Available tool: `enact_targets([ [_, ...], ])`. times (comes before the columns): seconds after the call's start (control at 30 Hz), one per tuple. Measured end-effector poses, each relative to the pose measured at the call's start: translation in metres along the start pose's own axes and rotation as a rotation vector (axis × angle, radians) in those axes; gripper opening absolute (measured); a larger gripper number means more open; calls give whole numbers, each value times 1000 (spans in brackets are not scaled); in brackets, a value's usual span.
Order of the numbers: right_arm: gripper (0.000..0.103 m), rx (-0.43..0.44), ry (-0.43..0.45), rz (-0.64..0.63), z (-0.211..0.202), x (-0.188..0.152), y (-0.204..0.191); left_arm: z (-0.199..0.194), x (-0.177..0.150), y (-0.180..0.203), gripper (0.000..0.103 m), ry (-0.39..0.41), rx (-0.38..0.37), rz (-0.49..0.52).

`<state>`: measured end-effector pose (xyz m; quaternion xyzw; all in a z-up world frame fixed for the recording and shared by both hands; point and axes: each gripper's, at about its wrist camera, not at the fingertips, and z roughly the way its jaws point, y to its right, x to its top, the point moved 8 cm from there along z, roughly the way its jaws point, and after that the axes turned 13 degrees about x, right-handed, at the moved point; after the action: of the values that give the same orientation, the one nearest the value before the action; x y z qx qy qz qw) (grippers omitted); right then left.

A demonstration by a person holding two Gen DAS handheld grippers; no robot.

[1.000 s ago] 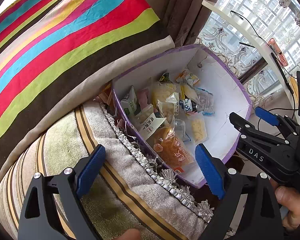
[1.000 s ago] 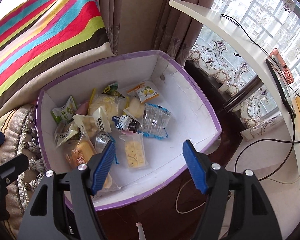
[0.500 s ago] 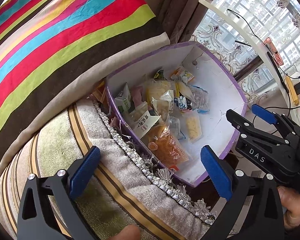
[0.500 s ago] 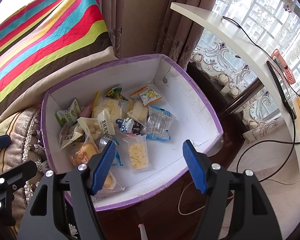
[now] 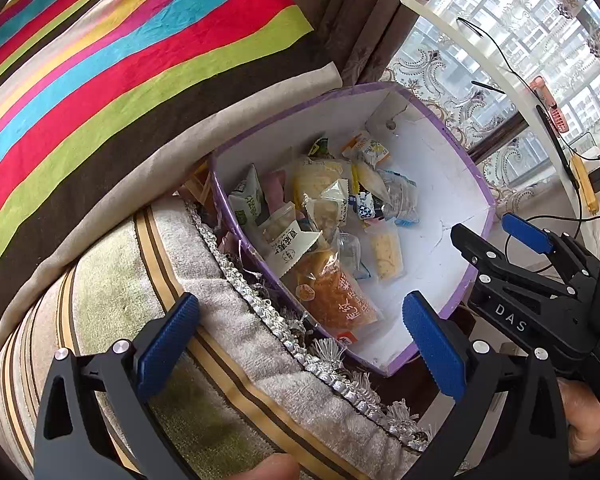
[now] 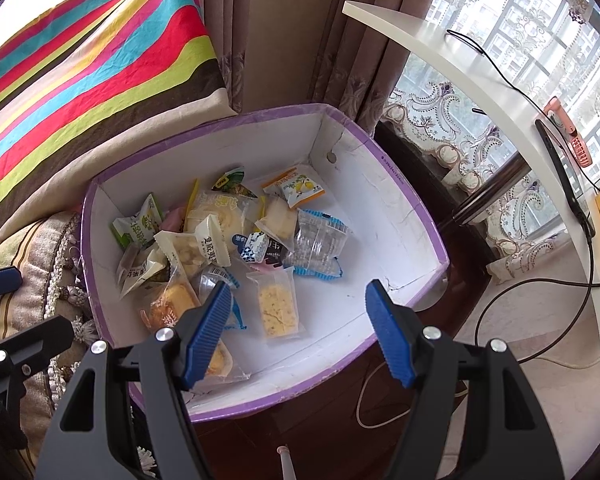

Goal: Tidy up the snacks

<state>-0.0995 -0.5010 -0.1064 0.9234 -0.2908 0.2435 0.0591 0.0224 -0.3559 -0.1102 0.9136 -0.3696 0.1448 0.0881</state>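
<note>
Here, the purple-rimmed box point(image 6: 404, 200) holds mixed snack packets point(image 6: 228, 240); both tongs point(image 5: 300, 340) point(image 6: 300, 328) hang apart, empty.

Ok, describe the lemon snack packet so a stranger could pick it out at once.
Look in the purple-rimmed white box beside the striped cushion. At the far end of the snack pile, nearest the back corner, lies the lemon snack packet. It alone has orange edges and yellow lemons printed on white.

Orange snack pack point(image 6: 172, 300) partly hidden behind right gripper point(image 6: 298, 330) finger — label unreadable.
</note>
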Motion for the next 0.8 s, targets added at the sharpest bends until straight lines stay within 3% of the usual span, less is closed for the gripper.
enact_targets([
  [0.8,70,4,-5,3,1,-2,1,1,1,-2,99,-3,-5,-3],
])
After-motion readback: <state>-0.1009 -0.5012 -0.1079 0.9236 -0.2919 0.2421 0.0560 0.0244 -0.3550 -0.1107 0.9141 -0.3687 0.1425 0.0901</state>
